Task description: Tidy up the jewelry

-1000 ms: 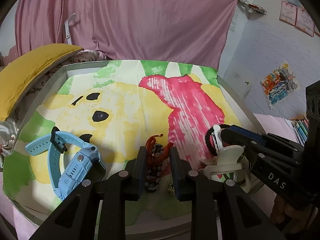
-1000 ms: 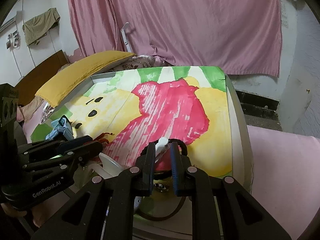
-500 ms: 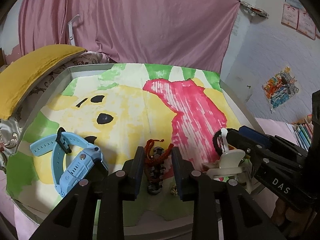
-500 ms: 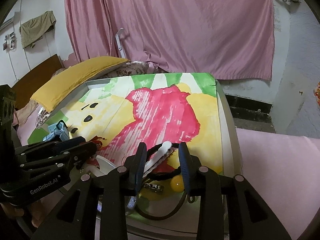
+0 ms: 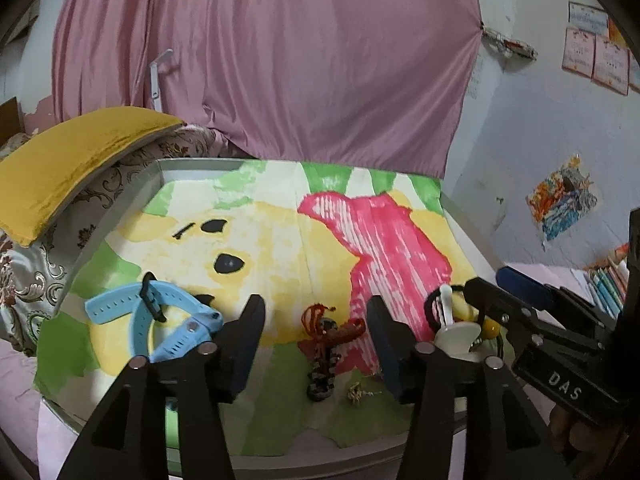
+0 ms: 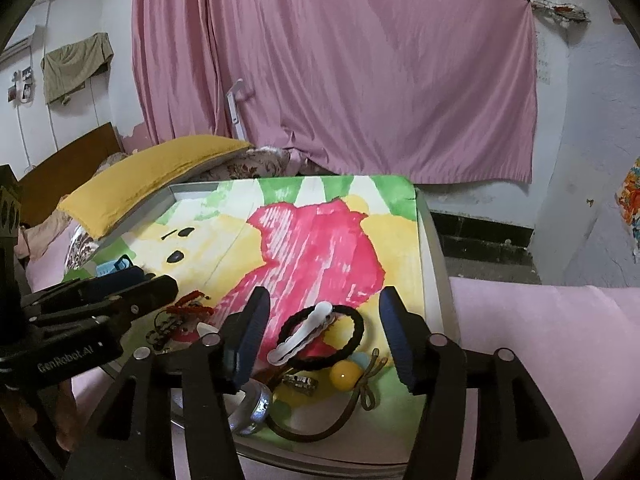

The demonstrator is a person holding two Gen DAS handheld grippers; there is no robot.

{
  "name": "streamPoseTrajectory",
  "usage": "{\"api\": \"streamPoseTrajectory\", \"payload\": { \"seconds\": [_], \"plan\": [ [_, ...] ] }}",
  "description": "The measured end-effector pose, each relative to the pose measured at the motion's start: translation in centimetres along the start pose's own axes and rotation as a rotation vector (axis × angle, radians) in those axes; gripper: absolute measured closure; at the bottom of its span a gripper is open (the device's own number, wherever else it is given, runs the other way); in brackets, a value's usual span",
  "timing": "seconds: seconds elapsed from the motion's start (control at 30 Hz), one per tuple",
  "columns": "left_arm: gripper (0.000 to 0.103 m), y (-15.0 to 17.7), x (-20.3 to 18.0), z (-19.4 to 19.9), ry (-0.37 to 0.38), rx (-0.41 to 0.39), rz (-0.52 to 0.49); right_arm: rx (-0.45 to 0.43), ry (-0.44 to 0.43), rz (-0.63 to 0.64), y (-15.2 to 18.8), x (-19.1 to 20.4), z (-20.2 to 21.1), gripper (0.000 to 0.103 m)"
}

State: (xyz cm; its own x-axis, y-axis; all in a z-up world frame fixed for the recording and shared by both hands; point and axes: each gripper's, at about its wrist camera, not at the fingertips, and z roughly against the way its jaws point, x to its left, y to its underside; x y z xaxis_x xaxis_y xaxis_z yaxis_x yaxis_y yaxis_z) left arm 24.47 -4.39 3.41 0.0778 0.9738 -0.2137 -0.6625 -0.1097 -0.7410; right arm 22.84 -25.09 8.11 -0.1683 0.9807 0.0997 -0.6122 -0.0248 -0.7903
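A red-and-grey braided bracelet (image 5: pixel 328 350) lies loose on the painted desk (image 5: pixel 260 240) between the just-opened left gripper (image 5: pixel 316 320); the right gripper (image 6: pixel 324 312) (likewise parted) straddles a white hair clip (image 6: pixel 300 332) across a black hair tie (image 6: pixel 352 338).

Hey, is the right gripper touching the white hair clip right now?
Apart. The right wrist view shows the right gripper open, its fingers clear of the white hair clip.

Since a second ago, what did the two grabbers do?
Both let go. The left gripper has just opened its fingers off the red braided bracelet; the right gripper has just opened off the white hair clip. Both things lie on the painting. The blue watch stayed put.
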Motion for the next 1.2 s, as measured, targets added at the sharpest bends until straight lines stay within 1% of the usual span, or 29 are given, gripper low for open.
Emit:
{"api": "streamPoseTrajectory", "payload": {
  "seconds": [0.13,0.27,0.33,0.47,0.53,0.6,0.63,0.7,0.73,0.77,0.8,0.93,1.07,1.2],
  "plan": [
    [0.048,-0.1,0.2,0.5,0.004,-0.032,0.010,-0.037,0.001,-0.023,0.0,-0.5,0.7,0.051],
    [0.039,0.0,0.2,1.2,-0.009,-0.074,0.006,-0.079,0.008,-0.035,0.0,-0.8,1.5,0.043],
    [0.036,0.1,0.4,1.7,-0.010,-0.096,0.015,-0.108,0.012,-0.035,0.1,-0.7,2.1,0.040],
    [0.027,0.1,0.8,2.3,-0.020,-0.124,0.038,-0.156,0.017,-0.031,0.2,-0.7,3.1,0.032],
    [0.023,0.1,0.9,2.7,-0.026,-0.137,0.042,-0.180,0.014,-0.031,0.4,-0.8,3.7,0.029],
    [0.015,0.2,1.0,3.2,-0.033,-0.152,0.044,-0.198,0.009,-0.034,0.5,-0.8,4.2,0.024],
    [0.014,0.2,1.0,3.5,-0.033,-0.159,0.045,-0.210,0.008,-0.037,0.5,-0.8,4.5,0.022],
    [0.005,0.4,1.1,4.2,-0.040,-0.181,0.047,-0.237,0.005,-0.041,0.6,-0.9,5.2,0.017],
    [0.004,0.5,1.1,4.6,-0.045,-0.191,0.049,-0.247,0.002,-0.041,0.6,-0.8,5.4,0.017],
    [0.002,0.6,1.2,5.0,-0.048,-0.200,0.049,-0.256,0.001,-0.041,0.6,-0.8,5.7,0.013],
    [0.001,0.7,1.2,5.3,-0.050,-0.205,0.050,-0.265,0.001,-0.040,0.7,-0.7,6.1,0.010],
    [0.001,1.3,1.3,6.8,-0.066,-0.234,0.039,-0.309,-0.001,-0.030,1.1,-0.3,7.6,0.007],
    [0.001,2.1,1.4,8.5,-0.069,-0.267,0.027,-0.332,-0.007,-0.022,1.7,0.2,9.0,0.002],
    [0.001,3.1,1.4,10.6,-0.069,-0.297,0.005,-0.349,-0.019,-0.027,2.5,0.7,10.7,0.002]
  ]
}}
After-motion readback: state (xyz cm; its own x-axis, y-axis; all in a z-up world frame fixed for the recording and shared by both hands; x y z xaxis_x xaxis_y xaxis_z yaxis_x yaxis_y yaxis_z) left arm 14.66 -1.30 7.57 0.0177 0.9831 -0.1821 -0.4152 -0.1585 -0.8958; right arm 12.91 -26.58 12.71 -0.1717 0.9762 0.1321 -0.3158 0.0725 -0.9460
